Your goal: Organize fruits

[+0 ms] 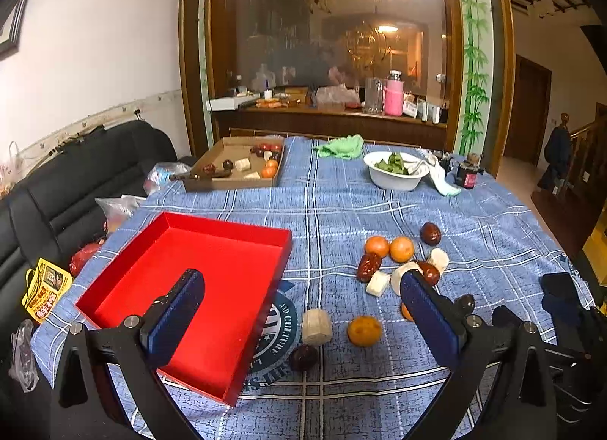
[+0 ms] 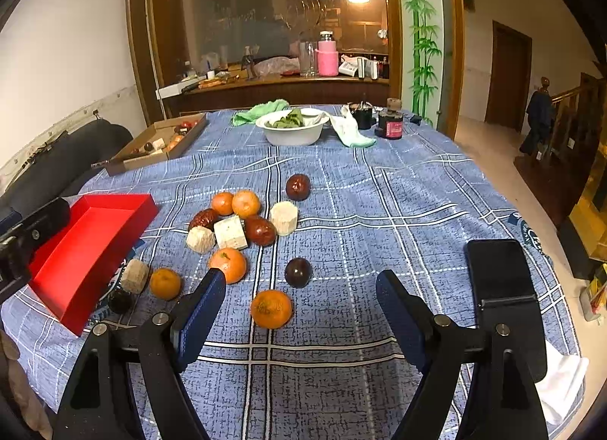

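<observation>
An empty red tray [image 1: 212, 280] lies on the blue checked tablecloth; it also shows in the right wrist view [image 2: 95, 242]. Several oranges, dark red dates and pale cut chunks are scattered to its right. In the left wrist view my left gripper [image 1: 299, 292] is open and empty, its left finger over the tray, with an orange [image 1: 364, 330], a pale chunk [image 1: 316, 326] and a date [image 1: 303, 357] between its fingers. My right gripper [image 2: 299, 288] is open and empty around an orange [image 2: 271, 309] and a dark date [image 2: 297, 272].
A cardboard box [image 1: 235, 167] with more fruit stands at the far left. A white bowl [image 2: 292, 129] of greens, a green cloth [image 2: 260, 110] and a dark jar [image 2: 390, 125] stand at the back. A black phone [image 2: 500, 273] lies right. A black sofa [image 1: 57, 193] borders the table's left.
</observation>
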A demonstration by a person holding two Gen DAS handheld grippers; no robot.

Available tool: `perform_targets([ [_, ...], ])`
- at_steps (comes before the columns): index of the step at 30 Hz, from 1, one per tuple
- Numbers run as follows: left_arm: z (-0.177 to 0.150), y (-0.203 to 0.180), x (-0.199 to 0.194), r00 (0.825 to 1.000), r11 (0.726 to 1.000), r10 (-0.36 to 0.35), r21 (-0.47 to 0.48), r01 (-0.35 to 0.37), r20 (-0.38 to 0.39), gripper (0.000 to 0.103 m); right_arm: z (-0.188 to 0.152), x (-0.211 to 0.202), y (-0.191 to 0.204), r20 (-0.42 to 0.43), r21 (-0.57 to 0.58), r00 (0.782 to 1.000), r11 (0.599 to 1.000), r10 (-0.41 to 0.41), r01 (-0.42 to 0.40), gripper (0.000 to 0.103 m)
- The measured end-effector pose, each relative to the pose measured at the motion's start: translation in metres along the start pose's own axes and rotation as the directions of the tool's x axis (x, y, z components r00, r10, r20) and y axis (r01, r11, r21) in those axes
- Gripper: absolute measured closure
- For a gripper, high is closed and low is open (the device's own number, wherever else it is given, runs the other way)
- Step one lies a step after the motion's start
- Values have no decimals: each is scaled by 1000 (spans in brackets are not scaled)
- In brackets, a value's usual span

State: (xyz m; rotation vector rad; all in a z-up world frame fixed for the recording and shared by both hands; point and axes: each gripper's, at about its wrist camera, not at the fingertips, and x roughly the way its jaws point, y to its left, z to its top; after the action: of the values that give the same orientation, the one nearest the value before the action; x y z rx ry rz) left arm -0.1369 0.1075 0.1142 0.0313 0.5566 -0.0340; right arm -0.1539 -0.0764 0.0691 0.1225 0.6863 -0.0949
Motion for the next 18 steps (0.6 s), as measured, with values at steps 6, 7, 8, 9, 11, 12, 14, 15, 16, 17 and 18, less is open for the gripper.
perform_targets([
  [6, 0, -2, 7, 1000, 1000, -3, 6, 3, -21, 0, 0, 7, 0, -17, 3, 1000, 1000, 10, -10, 18],
  [7, 0, -2, 8, 1000, 1000, -3, 7, 4, -23, 0, 0, 7, 0, -18, 4, 1000, 1000, 10, -10, 18],
  [8, 0, -2, 8, 1000, 1000, -5, 7, 6, -26, 0, 0, 7, -1, -21, 3, 1000, 1000, 10, -10, 18],
  [9, -1, -2, 9, 1000, 1000, -7, 7, 7, -28, 0, 0, 8, -1, -23, 4, 1000, 1000, 10, -10, 18],
  [11, 0, -3, 9, 999, 1000, -7, 10, 8, -31, 0, 0, 9, -1, -26, 6, 1000, 1000, 12, -12, 18],
  [12, -1, -3, 10, 999, 1000, -9, 10, 9, -32, 0, 0, 9, -1, -26, 6, 1000, 1000, 13, -13, 18],
  [14, -1, -3, 10, 999, 1000, -11, 11, 12, -35, 0, 0, 9, 0, -27, 3, 1000, 1000, 13, -13, 18],
  [15, -1, -3, 11, 999, 1000, -12, 11, 13, -37, 0, 0, 9, 0, -28, 2, 1000, 1000, 14, -14, 18],
  [16, -1, -2, 11, 999, 1000, -13, 10, 14, -39, 0, -1, 9, 0, -28, 1, 999, 1000, 15, -15, 18],
  [17, -2, -2, 12, 999, 1000, -16, 9, 16, -44, 0, -1, 10, 0, -30, 0, 999, 1000, 15, -15, 18],
  [18, -2, -1, 14, 999, 1000, -18, 7, 18, -48, 0, -1, 11, 0, -32, -1, 999, 1000, 15, -15, 18],
])
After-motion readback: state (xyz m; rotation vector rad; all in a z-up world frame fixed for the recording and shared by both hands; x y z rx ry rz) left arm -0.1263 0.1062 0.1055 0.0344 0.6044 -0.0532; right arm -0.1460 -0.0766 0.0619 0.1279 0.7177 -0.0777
